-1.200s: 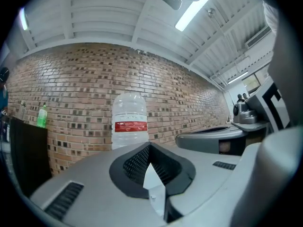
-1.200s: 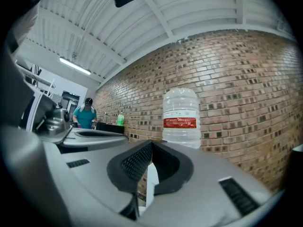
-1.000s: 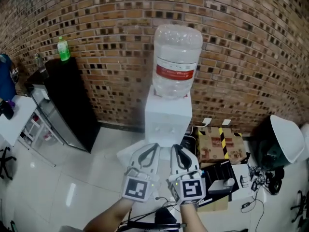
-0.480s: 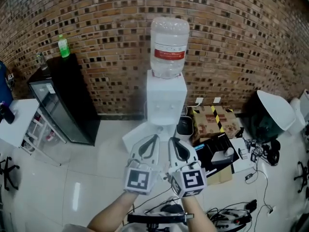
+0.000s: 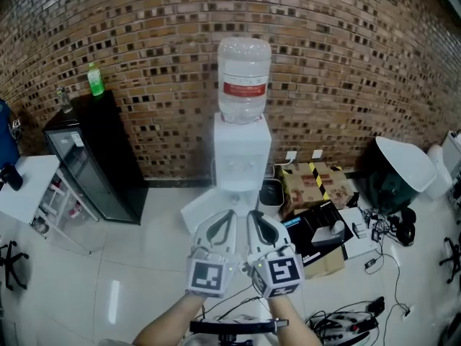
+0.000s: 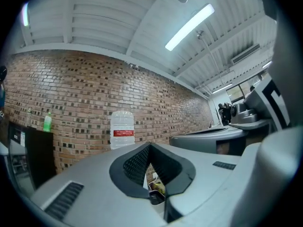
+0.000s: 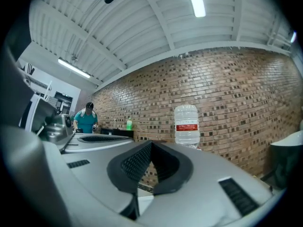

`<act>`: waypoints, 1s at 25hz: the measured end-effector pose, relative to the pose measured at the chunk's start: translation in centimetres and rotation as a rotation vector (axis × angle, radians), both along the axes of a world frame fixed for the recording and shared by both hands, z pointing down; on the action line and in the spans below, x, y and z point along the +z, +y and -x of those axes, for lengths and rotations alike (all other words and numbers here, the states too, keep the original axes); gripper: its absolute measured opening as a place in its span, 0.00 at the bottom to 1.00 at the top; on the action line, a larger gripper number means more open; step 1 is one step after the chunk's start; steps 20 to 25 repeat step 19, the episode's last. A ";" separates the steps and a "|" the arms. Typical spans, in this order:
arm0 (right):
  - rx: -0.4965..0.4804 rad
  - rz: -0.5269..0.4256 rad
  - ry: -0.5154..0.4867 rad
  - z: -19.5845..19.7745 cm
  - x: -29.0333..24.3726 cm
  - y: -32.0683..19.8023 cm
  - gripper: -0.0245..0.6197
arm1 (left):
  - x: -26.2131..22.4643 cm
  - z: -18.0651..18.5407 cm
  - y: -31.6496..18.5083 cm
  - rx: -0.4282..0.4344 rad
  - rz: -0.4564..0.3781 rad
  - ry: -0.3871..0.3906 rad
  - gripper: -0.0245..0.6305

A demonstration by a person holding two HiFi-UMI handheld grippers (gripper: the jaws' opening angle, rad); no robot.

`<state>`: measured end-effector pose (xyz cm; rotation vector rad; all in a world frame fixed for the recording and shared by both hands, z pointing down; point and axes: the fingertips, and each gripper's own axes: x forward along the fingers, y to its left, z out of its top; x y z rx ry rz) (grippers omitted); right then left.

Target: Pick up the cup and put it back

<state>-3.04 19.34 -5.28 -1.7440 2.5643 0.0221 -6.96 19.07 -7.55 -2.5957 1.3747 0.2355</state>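
No cup shows in any view. My left gripper (image 5: 228,215) and right gripper (image 5: 254,215) are held side by side low in the head view, both shut with nothing between the jaws. They point at a white water dispenser (image 5: 241,153) against the brick wall, some way ahead. It carries a clear bottle (image 5: 244,78) with a red label. The left gripper view shows the shut jaws (image 6: 150,148) with the bottle (image 6: 123,129) far beyond them. In the right gripper view the shut jaws (image 7: 151,144) sit left of the bottle (image 7: 186,126).
A black fridge (image 5: 94,157) with a green bottle (image 5: 94,78) on top stands left of the dispenser. A small bin (image 5: 271,192), a cardboard box (image 5: 317,182) and cables (image 5: 346,323) lie on the floor to the right. A person (image 7: 86,119) stands far off.
The view has pulled back: the water dispenser looks smaller and farther away. Both grippers stay shut and side by side.
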 end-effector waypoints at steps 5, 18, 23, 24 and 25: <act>-0.011 -0.013 0.012 -0.4 -0.1 0.9 0.04 | 0.2 -0.7 1.1 -0.002 -0.003 0.003 0.03; -0.035 -0.017 0.040 -0.5 0.1 1.6 0.04 | 0.5 -0.9 2.1 -0.013 0.002 0.012 0.03; -0.038 -0.017 0.048 -0.5 0.2 1.7 0.04 | 0.5 -0.9 2.2 -0.014 0.002 0.013 0.03; -0.038 -0.017 0.048 -0.5 0.2 1.7 0.04 | 0.5 -0.9 2.2 -0.014 0.002 0.013 0.03; -0.038 -0.017 0.048 -0.5 0.2 1.7 0.04 | 0.5 -0.9 2.2 -0.014 0.002 0.013 0.03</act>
